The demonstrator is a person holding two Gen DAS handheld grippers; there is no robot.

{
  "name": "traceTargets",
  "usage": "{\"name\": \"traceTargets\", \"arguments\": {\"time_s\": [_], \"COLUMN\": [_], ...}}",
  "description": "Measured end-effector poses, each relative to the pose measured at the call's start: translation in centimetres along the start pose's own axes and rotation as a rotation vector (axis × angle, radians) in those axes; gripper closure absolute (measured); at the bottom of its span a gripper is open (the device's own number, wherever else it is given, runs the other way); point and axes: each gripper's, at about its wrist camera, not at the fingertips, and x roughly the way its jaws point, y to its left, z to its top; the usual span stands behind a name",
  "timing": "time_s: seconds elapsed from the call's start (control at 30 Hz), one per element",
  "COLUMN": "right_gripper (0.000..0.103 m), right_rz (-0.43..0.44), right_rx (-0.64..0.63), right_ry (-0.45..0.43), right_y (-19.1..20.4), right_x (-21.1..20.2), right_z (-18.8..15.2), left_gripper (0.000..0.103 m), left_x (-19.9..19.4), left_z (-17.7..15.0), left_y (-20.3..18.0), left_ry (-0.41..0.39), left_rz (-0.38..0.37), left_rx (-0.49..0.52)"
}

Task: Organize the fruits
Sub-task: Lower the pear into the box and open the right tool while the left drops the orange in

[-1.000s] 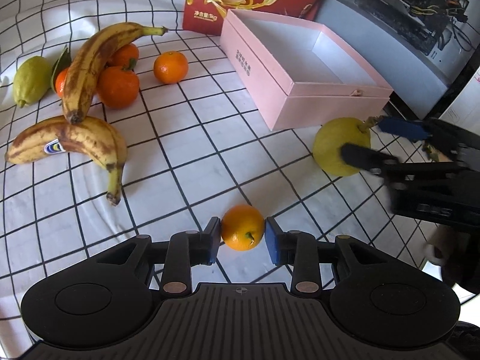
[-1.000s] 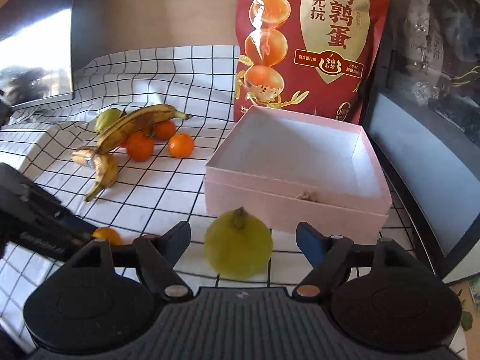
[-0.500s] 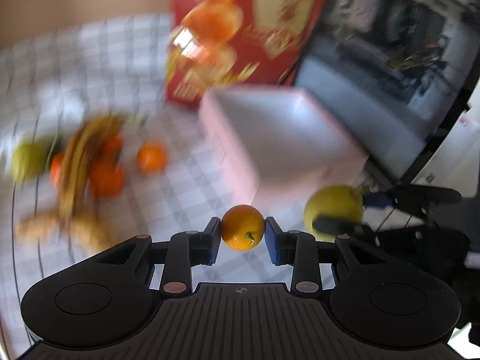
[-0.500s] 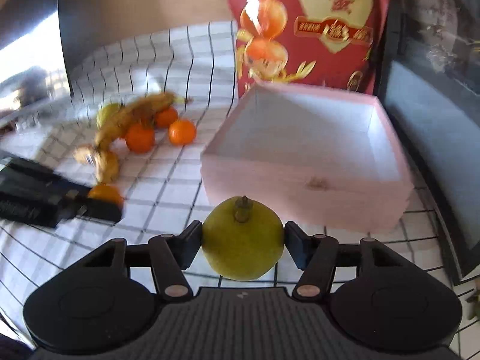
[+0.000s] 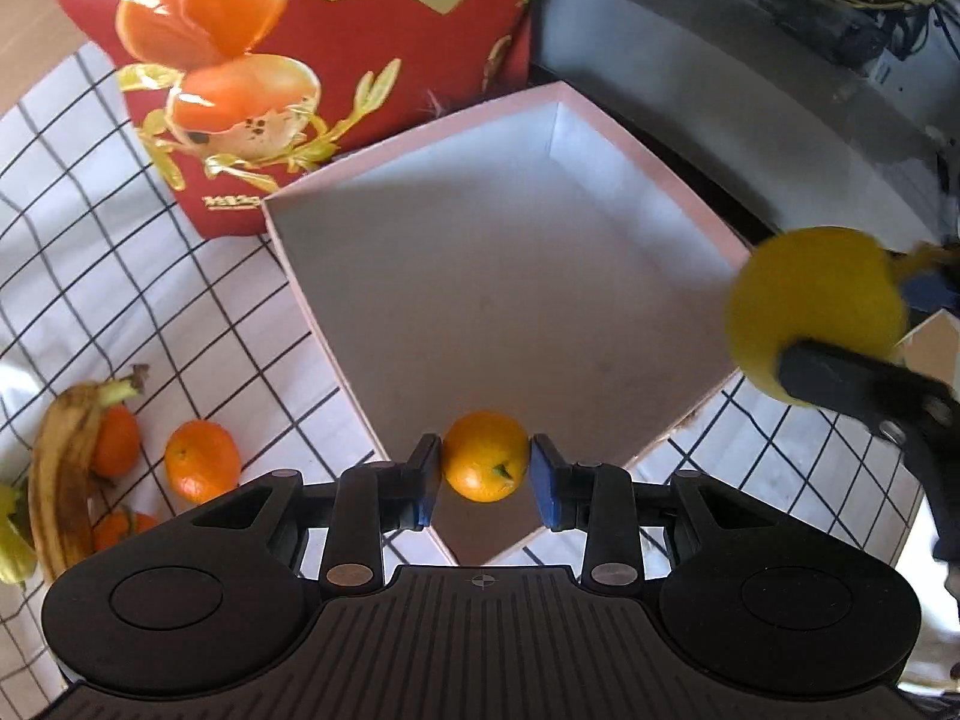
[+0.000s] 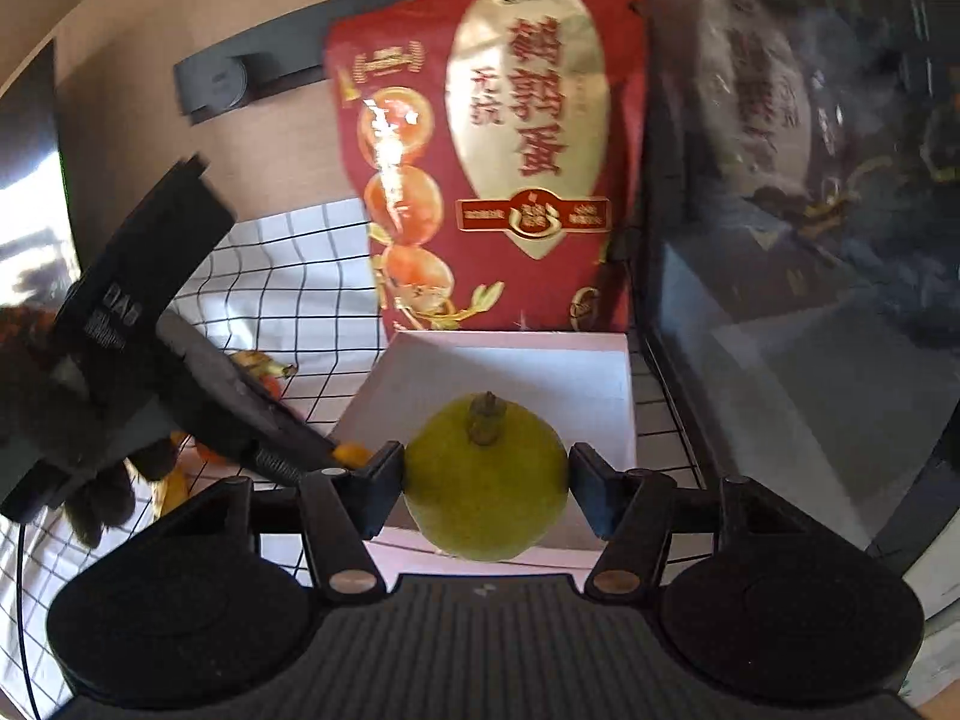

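**Now both fruits hang over the box, and a clash or a drop is the risk**

We have the left gripper [image 5: 486, 474] clamped on a small orange [image 5: 486, 464], its blue pads pressing either flank, and we hold it above the near corner of the open pink box [image 5: 312, 300]. Our right gripper [image 6: 485, 480] is clamped on a yellow-green pear [image 6: 485, 480], stem up, held above the box's near wall.

What could go wrong, as we judge it: the pear bulges well past the pads, so a loose squeeze or a tilt could let it roll out and bruise on the box floor. Letting the orange go from this height could send it bouncing to the rim. In the right wrist view the left gripper's body sits just beside our left finger, so lowering both together may knock them into each other. A bump on the thin box wall could also shove the box toward the red bag [image 5: 312, 60] standing behind it.

Farther out, on the checked cloth [image 5: 198, 312], lie a banana [image 5: 60, 468] and loose oranges [image 5: 201, 461] yet to be collected.

What we cannot see well: the pear is motion-blurred in the left view, the box's near floor is hidden behind the fruit and fingers, and the fruit pile is cut off at the frame edge, so we cannot count it.
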Motion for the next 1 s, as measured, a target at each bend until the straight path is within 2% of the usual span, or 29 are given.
{"name": "traceTargets", "arguments": {"time_s": [0.1,0.23,0.37,0.53,0.73,0.9,1.0], "right_gripper": [0.043,0.043,0.043,0.043,0.043,0.041,0.041], "right_rz": [0.050,0.123,0.199,0.227,0.206,0.224,0.239], "right_rx": [0.065,0.110,0.099,0.073,0.078,0.072,0.084], "right_ry": [0.040,0.105,0.158,0.242,0.301,0.312,0.290], "right_y": [-1.4,-1.7,-0.7,1.6,2.0,1.9,1.8], "right_x": [2.2,6.4,10.9,15.7,18.1,17.9,17.0], "right_z": [0.3,1.2,2.7,3.3,2.3,2.1,2.2], "left_gripper": [0.066,0.066,0.067,0.067,0.067,0.067,0.067], "left_x": [-1.6,-4.5,-6.8,-7.3,-7.4,-7.3,-6.9], "left_z": [-1.5,-4.3,-9.2,-14.1,-18.1,-19.1,-19.1], "left_y": [0.6,1.9,2.8,3.6,5.7,6.8,7.2], "left_ry": [-0.061,-0.191,-0.273,-0.256,-0.237,-0.235,-0.231], "left_rz": [-0.045,-0.070,-0.071,-0.039,-0.016,-0.013,-0.018], "left_rx": [-0.073,-0.177,-0.314,-0.396,-0.525,-0.561,-0.565]}}
